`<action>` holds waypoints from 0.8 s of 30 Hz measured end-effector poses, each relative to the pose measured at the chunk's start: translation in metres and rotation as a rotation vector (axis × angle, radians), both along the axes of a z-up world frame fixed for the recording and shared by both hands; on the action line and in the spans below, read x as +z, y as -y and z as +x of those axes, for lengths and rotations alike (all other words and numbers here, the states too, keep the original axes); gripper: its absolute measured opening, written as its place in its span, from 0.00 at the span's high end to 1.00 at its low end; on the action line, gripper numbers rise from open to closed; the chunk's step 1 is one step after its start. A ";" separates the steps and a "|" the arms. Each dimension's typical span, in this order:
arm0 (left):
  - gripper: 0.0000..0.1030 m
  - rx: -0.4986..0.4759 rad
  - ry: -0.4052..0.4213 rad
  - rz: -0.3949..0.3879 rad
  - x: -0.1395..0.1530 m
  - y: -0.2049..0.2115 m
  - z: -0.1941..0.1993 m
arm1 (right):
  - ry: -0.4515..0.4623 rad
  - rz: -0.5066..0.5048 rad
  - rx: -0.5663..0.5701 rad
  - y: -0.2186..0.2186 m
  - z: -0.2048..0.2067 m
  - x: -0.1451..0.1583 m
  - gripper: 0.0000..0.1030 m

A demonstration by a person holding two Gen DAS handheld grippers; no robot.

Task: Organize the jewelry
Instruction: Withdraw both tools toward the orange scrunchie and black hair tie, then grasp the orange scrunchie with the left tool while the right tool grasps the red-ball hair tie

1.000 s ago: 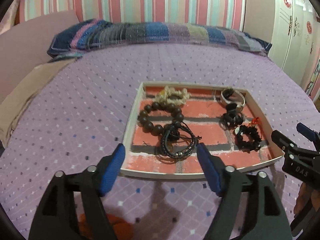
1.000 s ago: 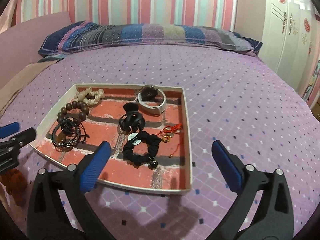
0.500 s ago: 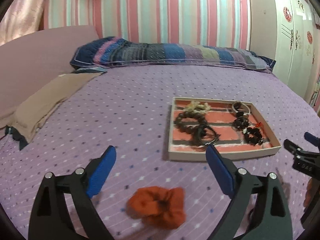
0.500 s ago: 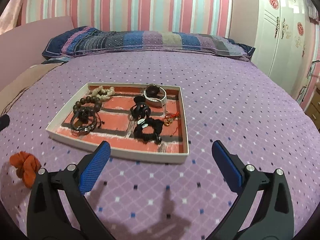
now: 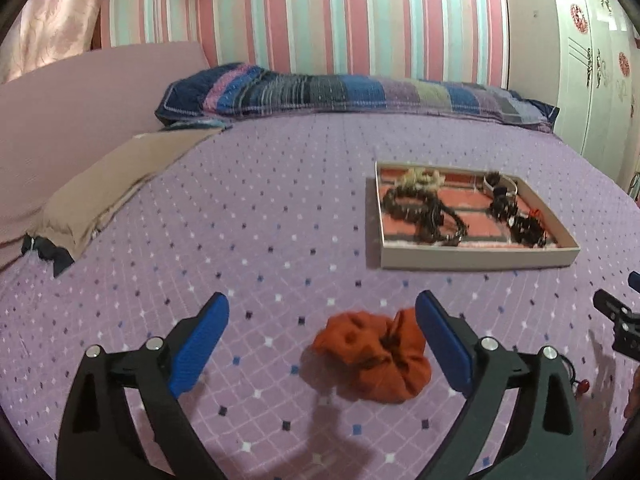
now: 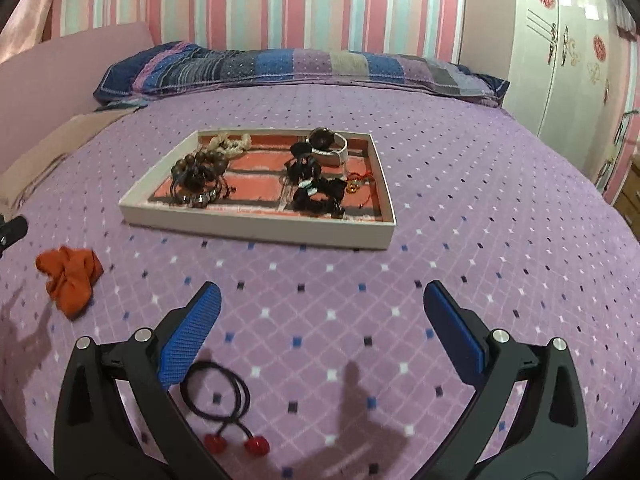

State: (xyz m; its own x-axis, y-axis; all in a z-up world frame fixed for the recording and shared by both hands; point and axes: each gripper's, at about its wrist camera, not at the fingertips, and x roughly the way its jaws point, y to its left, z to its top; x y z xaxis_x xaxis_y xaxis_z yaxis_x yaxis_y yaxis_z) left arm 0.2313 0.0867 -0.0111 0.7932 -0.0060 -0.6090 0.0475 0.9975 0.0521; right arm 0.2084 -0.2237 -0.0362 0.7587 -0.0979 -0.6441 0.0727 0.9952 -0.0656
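Two loose items are left on the bed, outside the tray [image 6: 256,236].
Both grippers are held wide and empty. The scrunchie [image 5: 372,356] lies between the left gripper [image 5: 322,334] fingers, nearer the right one; the hair tie [image 6: 220,400] lies by the right gripper's [image 6: 320,324] left finger.

Purple bed [image 6: 460,200], tray [image 6: 256,230], orange scrunchie [image 5: 372,356], hair tie [image 6: 216,396]
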 end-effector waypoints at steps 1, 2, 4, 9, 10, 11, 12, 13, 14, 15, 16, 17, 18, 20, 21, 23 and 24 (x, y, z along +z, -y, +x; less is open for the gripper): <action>0.09 0.004 -0.006 0.006 -0.004 0.000 0.001 | -0.005 -0.011 -0.001 -0.002 -0.002 -0.002 0.04; 0.08 0.004 -0.007 0.022 -0.008 0.001 0.002 | -0.010 -0.016 -0.001 -0.003 -0.004 -0.006 0.04; 0.08 0.014 0.010 0.076 -0.011 0.003 0.003 | -0.016 -0.007 0.003 -0.005 -0.007 -0.010 0.04; 0.04 -0.026 0.000 0.069 -0.019 0.006 0.005 | -0.051 0.025 0.002 -0.008 -0.014 -0.028 0.04; 0.04 -0.037 0.000 0.073 -0.020 0.008 0.005 | -0.056 0.029 0.001 -0.008 -0.015 -0.031 0.04; 0.04 -0.043 0.001 0.080 -0.022 0.010 0.006 | -0.061 0.032 -0.001 -0.008 -0.016 -0.034 0.04; 0.04 -0.050 -0.004 0.081 -0.024 0.012 0.008 | -0.064 0.035 -0.001 -0.009 -0.017 -0.035 0.04; 0.04 -0.066 -0.014 0.069 -0.026 0.013 0.011 | -0.067 0.040 0.000 -0.009 -0.018 -0.037 0.04; 0.04 -0.080 -0.023 0.054 -0.028 0.014 0.013 | -0.070 0.048 0.004 -0.008 -0.020 -0.039 0.04; 0.04 -0.085 -0.030 0.045 -0.030 0.015 0.015 | -0.071 0.053 0.005 -0.008 -0.021 -0.040 0.04; 0.04 -0.086 -0.039 0.034 -0.033 0.015 0.018 | -0.072 0.057 0.005 -0.008 -0.022 -0.041 0.04; 0.04 -0.086 -0.044 0.028 -0.035 0.015 0.019 | -0.075 0.065 0.008 -0.008 -0.023 -0.042 0.04; 0.04 -0.087 -0.048 0.024 -0.038 0.015 0.021 | -0.078 0.070 0.014 -0.008 -0.024 -0.043 0.04; 0.04 -0.080 -0.060 0.031 -0.045 0.014 0.026 | -0.088 0.072 0.027 -0.011 -0.025 -0.046 0.04; 0.04 -0.079 -0.066 0.032 -0.047 0.014 0.028 | -0.093 0.067 0.033 -0.014 -0.026 -0.047 0.04; 0.04 -0.084 -0.080 0.031 -0.053 0.014 0.032 | -0.100 0.056 0.043 -0.018 -0.027 -0.051 0.04; 0.04 -0.085 -0.093 0.029 -0.057 0.014 0.035 | -0.102 0.052 0.046 -0.021 -0.028 -0.053 0.04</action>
State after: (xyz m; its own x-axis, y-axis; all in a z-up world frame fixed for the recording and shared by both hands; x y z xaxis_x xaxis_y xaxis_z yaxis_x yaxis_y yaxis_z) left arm 0.2663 0.0727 -0.0684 0.7310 -0.0521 -0.6804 0.1375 0.9879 0.0721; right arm 0.1808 -0.2031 -0.0891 0.6918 -0.0289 -0.7215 0.0225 0.9996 -0.0184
